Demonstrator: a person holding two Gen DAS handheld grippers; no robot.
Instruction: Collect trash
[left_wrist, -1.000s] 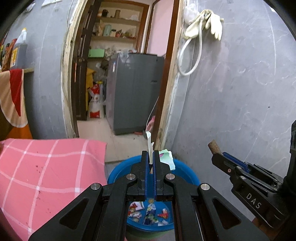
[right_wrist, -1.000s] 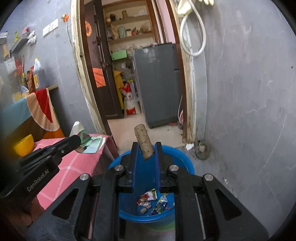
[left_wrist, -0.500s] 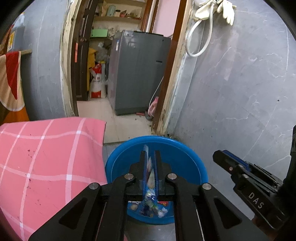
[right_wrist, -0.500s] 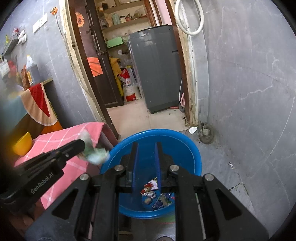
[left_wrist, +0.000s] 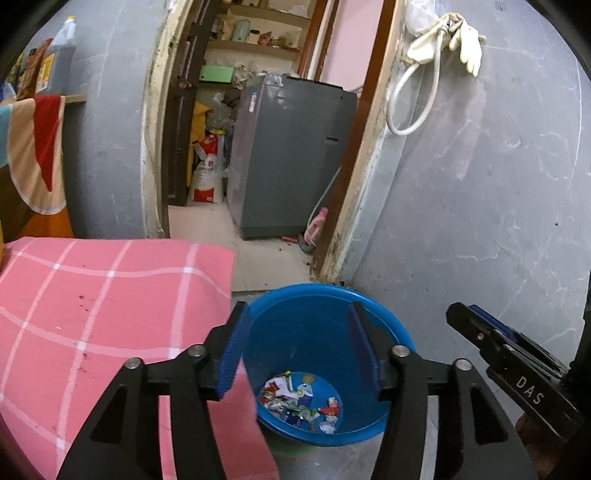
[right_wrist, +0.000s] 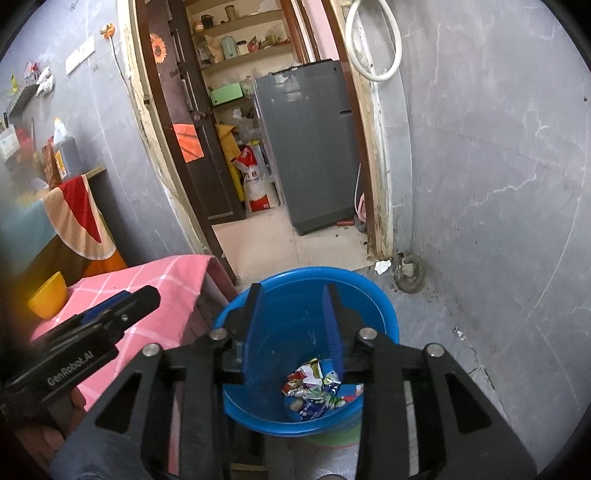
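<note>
Blue plastic tub (left_wrist: 325, 325) sitting on the floor beside the pink checked cloth (left_wrist: 92, 314), wrappers (left_wrist: 299, 402) lying at its bottom, we are holding our left gripper (left_wrist: 299, 350) and right gripper (right_wrist: 291, 328) above it, both spread apart, gripping nothing.

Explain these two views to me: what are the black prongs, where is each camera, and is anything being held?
The black prongs are two hand-held grippers, one in each of a person's hands. Each carries a camera looking forward along its own fingers. In the left wrist view the left gripper stands open and empty above the blue tub, with the right gripper poking in from the side. In the right wrist view the right gripper is also open and empty over the same tub. Wrappers lie in the tub's bottom. Beside the tub is a table under a pink cloth, with a yellow bowl on it.
</note>
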